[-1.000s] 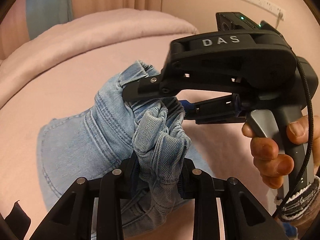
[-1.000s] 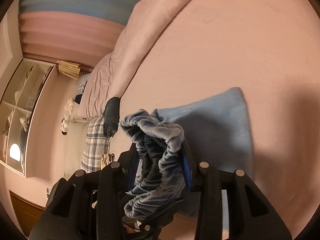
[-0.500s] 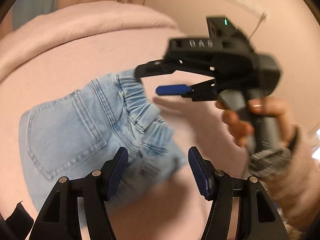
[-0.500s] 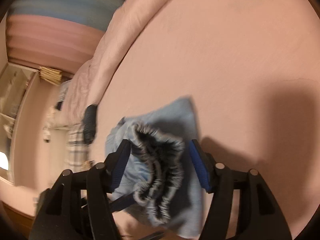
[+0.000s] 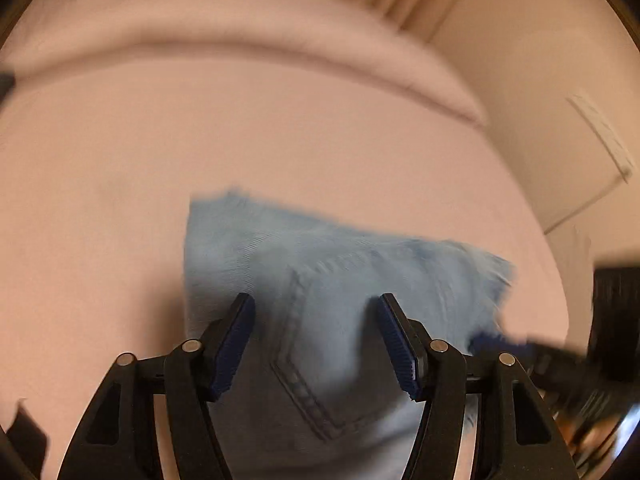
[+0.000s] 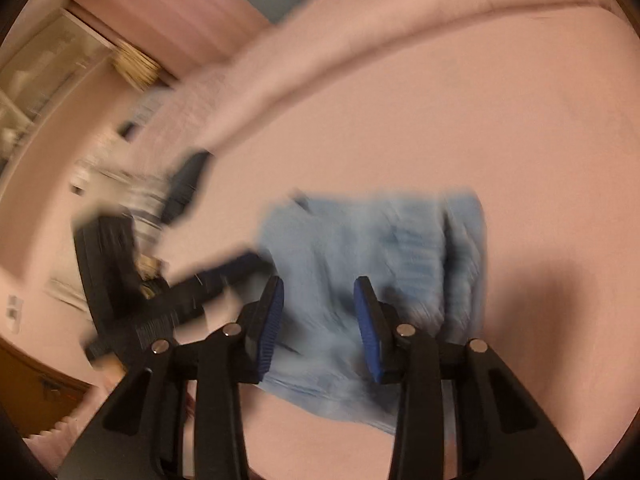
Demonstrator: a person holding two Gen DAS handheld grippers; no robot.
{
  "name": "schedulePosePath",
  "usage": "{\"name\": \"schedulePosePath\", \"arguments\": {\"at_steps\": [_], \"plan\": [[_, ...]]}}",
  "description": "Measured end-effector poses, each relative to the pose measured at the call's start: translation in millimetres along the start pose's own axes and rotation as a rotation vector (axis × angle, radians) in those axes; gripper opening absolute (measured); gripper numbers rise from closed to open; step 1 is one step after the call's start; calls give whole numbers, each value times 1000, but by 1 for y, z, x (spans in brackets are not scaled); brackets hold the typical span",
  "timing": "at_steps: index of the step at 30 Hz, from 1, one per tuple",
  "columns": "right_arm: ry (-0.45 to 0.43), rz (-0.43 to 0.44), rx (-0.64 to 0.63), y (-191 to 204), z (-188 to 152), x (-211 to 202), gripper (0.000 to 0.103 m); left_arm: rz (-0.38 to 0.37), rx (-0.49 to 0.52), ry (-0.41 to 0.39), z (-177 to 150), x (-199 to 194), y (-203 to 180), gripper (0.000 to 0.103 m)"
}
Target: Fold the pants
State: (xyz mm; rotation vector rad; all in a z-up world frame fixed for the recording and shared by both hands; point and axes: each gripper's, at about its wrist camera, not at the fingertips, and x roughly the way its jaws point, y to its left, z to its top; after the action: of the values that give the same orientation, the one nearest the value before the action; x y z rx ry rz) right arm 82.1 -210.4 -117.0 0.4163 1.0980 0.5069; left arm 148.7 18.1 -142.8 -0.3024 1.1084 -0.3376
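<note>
The light blue denim pants (image 5: 332, 280) lie as a compact folded bundle on the pink bedsheet (image 5: 120, 152), directly below and ahead of both tools, a stitched back pocket facing up in the left wrist view. The left hand-held gripper (image 5: 316, 336) hovers over that pocket with its blue pads spread and nothing pinched between them. The right hand-held gripper (image 6: 318, 320) hangs over the other side of the bundle; its jaws are closing, yet the cloth seems to lie beneath the pads rather than between them, though blur makes this hard to be sure of.

By my reading the fold itself is laid down and the step in hand is letting go and pulling clear; the task looks nearly finished. If anything remains, the next move calls for pressing or smoothing the bundle flat, or tucking the ruffled edge on the right hand-held gripper's far side, without snagging the denim on a pad.

Beyond the tools a thick pink duvet roll (image 5: 240, 60) crosses the bed, well apart from the pants. To the right tool's left, a dark object (image 6: 184, 184) sits at the bed's edge, too blurred to identify. Each tool crowds the other's side.
</note>
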Motion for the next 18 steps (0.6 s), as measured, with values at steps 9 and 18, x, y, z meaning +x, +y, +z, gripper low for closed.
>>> {"name": "schedulePosePath", "arguments": {"at_steps": [9,18], "plan": [[24,1,72,-35,-25,6,12,54,52,-8,1,-1,-8,67],[-134,2,-51,11,5,-21,39,10,160,-69,-44,-45,-17,67]]}}
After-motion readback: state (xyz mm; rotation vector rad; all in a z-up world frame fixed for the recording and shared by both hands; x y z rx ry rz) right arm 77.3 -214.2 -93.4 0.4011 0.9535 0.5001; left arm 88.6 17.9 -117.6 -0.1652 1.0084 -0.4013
